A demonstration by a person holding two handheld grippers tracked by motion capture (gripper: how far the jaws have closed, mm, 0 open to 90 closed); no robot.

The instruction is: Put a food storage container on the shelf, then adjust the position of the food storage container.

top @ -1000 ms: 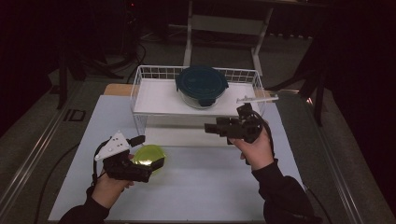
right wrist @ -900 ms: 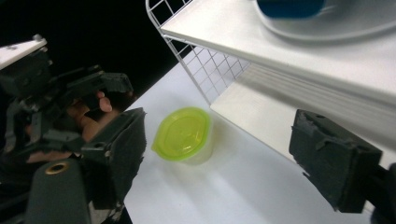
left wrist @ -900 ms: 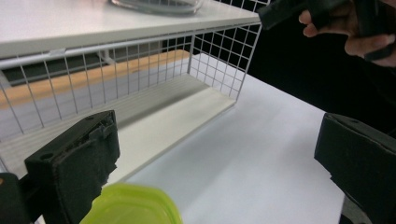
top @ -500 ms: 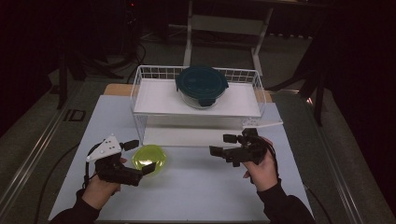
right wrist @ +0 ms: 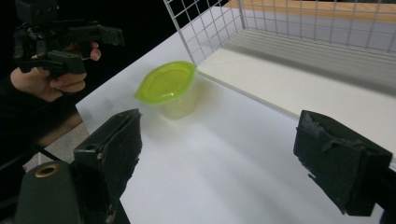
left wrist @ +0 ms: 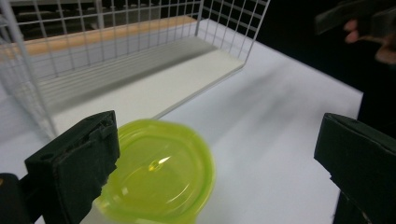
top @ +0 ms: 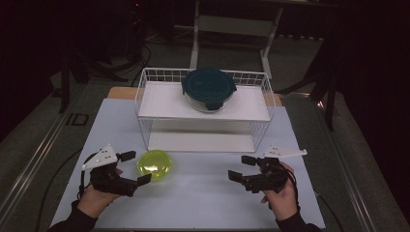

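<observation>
**Green-lidded cup sits free between spread fingers**

The green-lidded cup (top: 154, 165) stands on the white worktop (top: 203, 193), just in front of the wire rack (top: 145, 125). Bare worktop stretches right of it. Left gripper (top: 137, 167) has fingers spread, the cup just beside them, untouched. Right gripper (top: 241, 167), well apart, has just been opening; fingers spread on nothing.

The small translucent plastic cup with a lime-green lid (top: 154, 164) stands upright on the white table, lid closed, just ahead of the left gripper (top: 136, 168). It sits between that gripper's open jaws, close against the jaw at the left of the left gripper view, well apart from the other.
</observation>
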